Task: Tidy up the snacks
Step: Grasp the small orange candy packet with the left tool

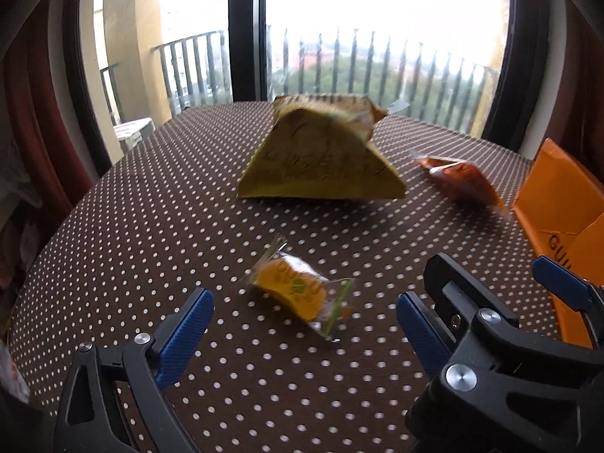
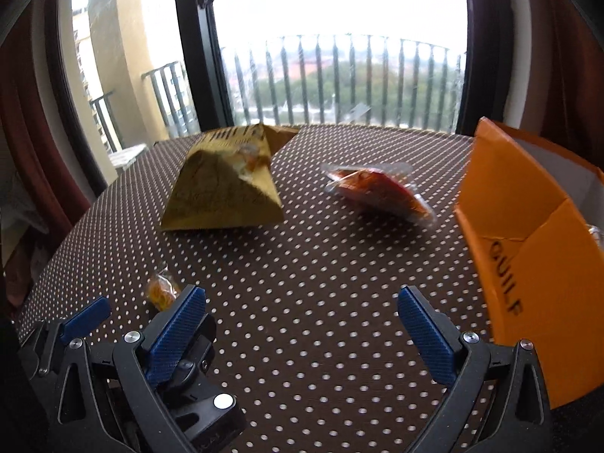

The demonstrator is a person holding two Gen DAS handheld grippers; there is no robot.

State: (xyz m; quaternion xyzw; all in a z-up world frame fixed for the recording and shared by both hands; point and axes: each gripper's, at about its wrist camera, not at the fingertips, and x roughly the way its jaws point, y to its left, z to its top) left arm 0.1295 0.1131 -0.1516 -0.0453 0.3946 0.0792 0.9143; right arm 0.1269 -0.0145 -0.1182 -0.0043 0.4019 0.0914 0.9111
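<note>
Blue pads of the left tool [image 1: 304,324] are standing wide apart, framing the small orange snack packet [image 1: 298,292] lying on the dotted worktop [image 1: 188,196] between and just ahead of them, with neither pad touching it. Beside it, the right tool [image 2: 302,321] is likewise hanging with its jaws apart and nothing between them, over bare cloth.

Further back, the big yellow bag [image 1: 321,162] is sitting puffed up in a tent shape, and the red packet [image 2: 381,188] is lying near the orange box [image 2: 528,249], which is standing open at the worktop's right edge and is probably where the snacks are going.

All three look light. The small packet is looking crinkly and slick in its clear wrapper, with flat sealed ends sticking out; pinching across its filled middle seems safer than a flimsy end, and a gentle squeeze should spare whatever is inside. The yellow bag is looking air-filled and soft, likely to buckle or slip; its crimped top seam would be giving the firmest hold. The red packet appears flat and glossy, so it may be sliding on the cloth before the pads bite.
</note>
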